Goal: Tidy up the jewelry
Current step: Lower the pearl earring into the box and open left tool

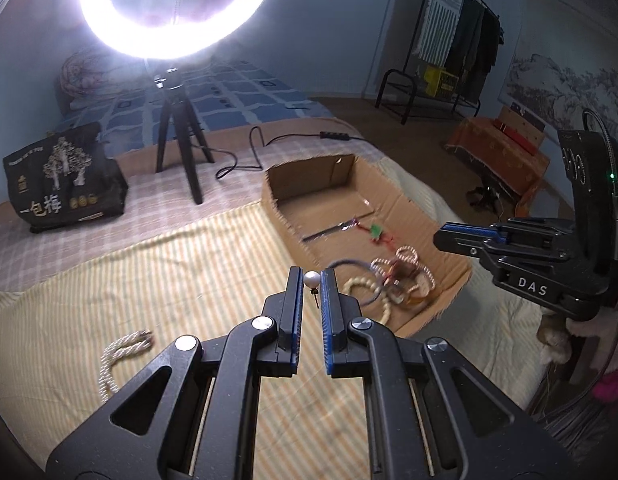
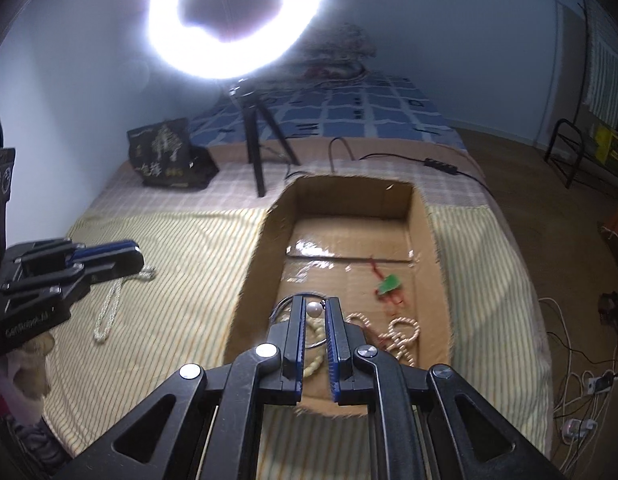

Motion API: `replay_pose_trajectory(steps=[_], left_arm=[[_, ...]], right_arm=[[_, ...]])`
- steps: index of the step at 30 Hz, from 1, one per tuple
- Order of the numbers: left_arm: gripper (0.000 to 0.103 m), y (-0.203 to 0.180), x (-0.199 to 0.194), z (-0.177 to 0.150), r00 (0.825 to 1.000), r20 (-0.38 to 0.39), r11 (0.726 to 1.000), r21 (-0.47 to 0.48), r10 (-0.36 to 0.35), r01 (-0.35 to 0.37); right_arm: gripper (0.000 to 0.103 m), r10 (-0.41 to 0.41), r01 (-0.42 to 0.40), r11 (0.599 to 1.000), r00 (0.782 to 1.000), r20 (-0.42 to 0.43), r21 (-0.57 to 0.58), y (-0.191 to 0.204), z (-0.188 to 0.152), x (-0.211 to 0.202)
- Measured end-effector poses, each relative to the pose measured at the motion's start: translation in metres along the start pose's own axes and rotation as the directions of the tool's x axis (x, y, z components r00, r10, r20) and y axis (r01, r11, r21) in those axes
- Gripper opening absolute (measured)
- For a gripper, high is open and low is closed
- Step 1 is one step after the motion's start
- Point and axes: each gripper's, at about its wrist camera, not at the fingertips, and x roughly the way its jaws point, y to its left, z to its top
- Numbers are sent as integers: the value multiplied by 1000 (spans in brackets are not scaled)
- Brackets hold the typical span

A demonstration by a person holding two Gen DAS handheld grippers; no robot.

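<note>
The left gripper (image 1: 312,280) grips a pearl earring (image 1: 311,280) at the tips of its fingers, pearl uppermost, its pin pointing down. The right gripper (image 2: 314,309) likewise pinches a second pearl (image 2: 314,309) at its tips; that pin is hidden. Both hang above the bed, at the near end of the open cardboard box (image 2: 249,272) holding necklaces (image 2: 403,334). A white rope necklace (image 1: 121,354) lies apart on the striped sheet (image 1: 169,272), near the left edge.

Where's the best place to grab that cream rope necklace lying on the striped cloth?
Pinch the rope necklace about mid-length, coming straight down and closing across it. It lies flat and doubled into two near-parallel strands, so one pinch should probably catch both.
</note>
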Motion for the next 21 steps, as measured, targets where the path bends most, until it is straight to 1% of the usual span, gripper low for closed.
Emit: replay_pose_trajectory(steps=[9, 17, 21], left_arm=[[6, -21, 36, 18, 1000, -2, 1000, -15, -5, 5], [6, -27, 61, 33, 1000, -9, 999, -49, -10, 10], [6, -31, 70, 36, 1000, -12, 999, -47, -6, 5]], right_arm=[[7, -29, 29, 999, 1000, -2, 32, -20, 11, 12], [7, -33, 34, 998, 999, -21, 54, -32, 8, 21], [7, -27, 29, 997, 999, -18, 66, -35, 9, 21]])
